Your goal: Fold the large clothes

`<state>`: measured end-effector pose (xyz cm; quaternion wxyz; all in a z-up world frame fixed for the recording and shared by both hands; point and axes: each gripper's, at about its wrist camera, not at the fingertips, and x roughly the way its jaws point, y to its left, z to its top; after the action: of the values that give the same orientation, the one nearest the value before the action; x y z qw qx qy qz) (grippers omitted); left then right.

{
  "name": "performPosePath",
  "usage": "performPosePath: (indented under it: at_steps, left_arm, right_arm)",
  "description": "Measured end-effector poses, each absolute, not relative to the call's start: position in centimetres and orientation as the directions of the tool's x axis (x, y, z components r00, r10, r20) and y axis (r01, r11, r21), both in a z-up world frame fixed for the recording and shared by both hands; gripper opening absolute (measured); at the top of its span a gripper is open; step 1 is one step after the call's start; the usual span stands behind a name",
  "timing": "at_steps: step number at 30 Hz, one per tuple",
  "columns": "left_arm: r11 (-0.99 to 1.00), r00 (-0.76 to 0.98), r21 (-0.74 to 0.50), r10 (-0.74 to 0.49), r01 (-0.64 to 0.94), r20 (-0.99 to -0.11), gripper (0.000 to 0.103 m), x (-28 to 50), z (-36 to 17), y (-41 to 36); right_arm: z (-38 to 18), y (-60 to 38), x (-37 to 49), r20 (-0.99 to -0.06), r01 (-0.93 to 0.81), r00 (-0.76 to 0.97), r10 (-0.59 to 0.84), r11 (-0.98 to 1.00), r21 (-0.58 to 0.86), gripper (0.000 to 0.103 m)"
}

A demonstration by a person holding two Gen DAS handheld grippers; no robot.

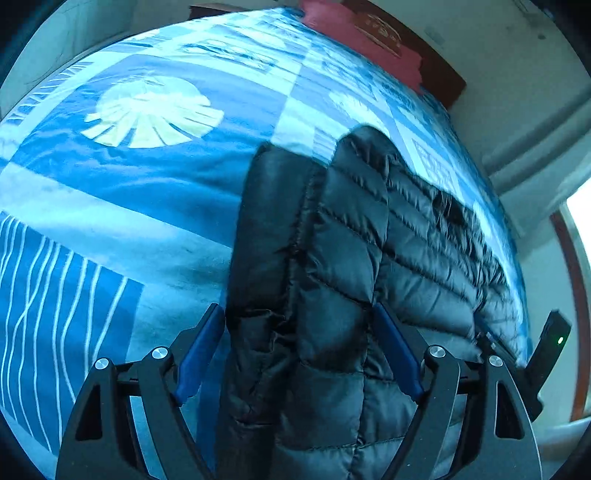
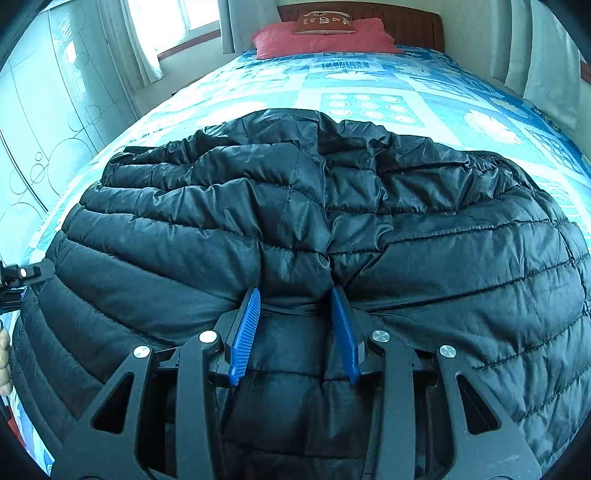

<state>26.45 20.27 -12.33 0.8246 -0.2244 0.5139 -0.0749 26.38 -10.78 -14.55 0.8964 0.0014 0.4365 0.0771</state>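
Observation:
A black quilted puffer jacket [image 2: 332,206] lies on a bed with a blue patterned cover [image 2: 369,88]. In the left wrist view the jacket [image 1: 343,258] runs from between the fingers up to the right, near the bed's right edge. My left gripper [image 1: 299,321] has its blue fingers [image 1: 201,350] on either side of a thick bunch of the jacket, gripping it. My right gripper [image 2: 295,299] is closed on a pinched fold of the jacket, its blue fingers [image 2: 243,328] pressing the fabric. The other gripper's tip shows at the left edge of the right wrist view [image 2: 26,275].
Red pillows [image 2: 321,38] and a dark wooden headboard [image 2: 406,22] stand at the bed's far end. A window with curtains [image 2: 147,33] and a pale wardrobe [image 2: 44,122] are on the left. The blue cover [image 1: 129,177] spreads wide to the left of the jacket.

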Motion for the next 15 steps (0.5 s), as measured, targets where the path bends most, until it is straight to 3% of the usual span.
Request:
performPosePath:
  at_steps: [4,7,9,15]
  left_arm:
    - [0.845,0.425,-0.527,-0.445,-0.093,-0.788,0.085,27.6,-13.5,20.2]
    - [0.866,0.428,-0.497,-0.431,-0.049,-0.794,0.081,27.7,-13.4,19.1]
    - [0.867,0.432,-0.497,-0.436,-0.033,-0.790,0.065,27.5,-13.3,18.7]
    - [0.861,0.444,-0.508,-0.443,-0.031,-0.779,0.038,27.1,-12.7,18.1]
  right_arm:
    - [-14.5,-10.7,26.3,-0.782,-0.138,0.609,0.136,0.988,0.065,0.039]
    - [-14.4,-10.6,26.2,-0.780,-0.138,0.611,0.131,0.989,0.058,0.039]
    - [-14.4,-10.5,26.3,-0.779,-0.138,0.613,0.129,0.989,0.054,0.039]
    - [-14.4,-10.3,26.2,-0.776,-0.139,0.620,0.118,0.989,0.040,0.039]
